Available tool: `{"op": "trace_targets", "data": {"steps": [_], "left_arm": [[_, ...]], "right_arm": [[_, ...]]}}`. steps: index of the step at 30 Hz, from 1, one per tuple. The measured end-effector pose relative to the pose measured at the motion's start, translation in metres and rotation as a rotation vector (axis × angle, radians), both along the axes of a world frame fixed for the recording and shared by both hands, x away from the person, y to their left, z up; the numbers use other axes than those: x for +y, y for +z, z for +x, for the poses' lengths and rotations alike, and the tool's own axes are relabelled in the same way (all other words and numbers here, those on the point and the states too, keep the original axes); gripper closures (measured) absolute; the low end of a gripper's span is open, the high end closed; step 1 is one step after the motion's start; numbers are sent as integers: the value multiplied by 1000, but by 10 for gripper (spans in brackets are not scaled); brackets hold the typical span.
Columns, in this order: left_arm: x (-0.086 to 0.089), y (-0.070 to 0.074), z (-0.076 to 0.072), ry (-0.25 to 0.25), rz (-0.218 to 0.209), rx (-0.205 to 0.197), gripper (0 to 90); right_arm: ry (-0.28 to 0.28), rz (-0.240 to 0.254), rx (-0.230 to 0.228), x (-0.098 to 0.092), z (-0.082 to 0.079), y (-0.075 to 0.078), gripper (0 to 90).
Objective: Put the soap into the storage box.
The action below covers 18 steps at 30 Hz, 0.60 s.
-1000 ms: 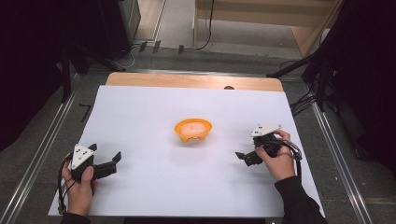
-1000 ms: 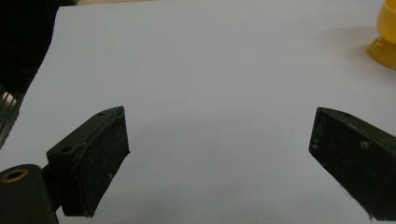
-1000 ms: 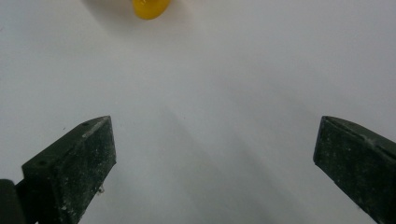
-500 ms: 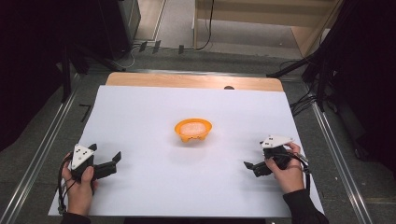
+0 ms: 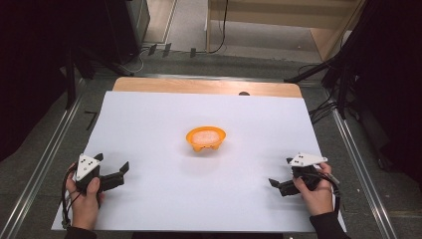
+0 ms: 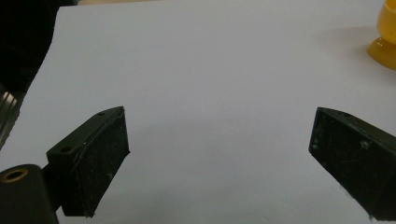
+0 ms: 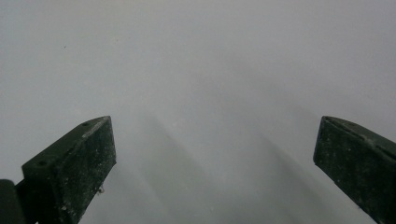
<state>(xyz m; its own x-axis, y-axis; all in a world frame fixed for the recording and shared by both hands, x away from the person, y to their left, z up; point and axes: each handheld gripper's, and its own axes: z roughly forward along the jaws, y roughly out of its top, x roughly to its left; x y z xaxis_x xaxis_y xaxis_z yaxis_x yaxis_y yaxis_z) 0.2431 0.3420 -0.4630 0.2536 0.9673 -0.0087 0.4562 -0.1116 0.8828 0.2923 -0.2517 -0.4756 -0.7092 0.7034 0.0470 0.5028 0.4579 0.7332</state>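
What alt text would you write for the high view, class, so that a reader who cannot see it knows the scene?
A small orange bowl stands near the middle of a white table, apart from both grippers. A person's hands hold the open left gripper and the right gripper low at the near corners, both empty, jaws pointing inward.

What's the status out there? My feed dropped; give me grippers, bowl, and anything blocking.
Left gripper open, empty. Right gripper open, empty. Orange bowl upright mid-table, untouched. Nothing between bowl and either gripper.
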Motion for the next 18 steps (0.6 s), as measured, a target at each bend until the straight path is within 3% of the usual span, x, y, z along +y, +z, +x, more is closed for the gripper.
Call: {"op": "trace_targets", "data": {"steps": [18], "left_arm": [[0,0,0,-1,0,1,52]], "right_arm": [[-71,38,-17,-34,-21,-7,0]]}}
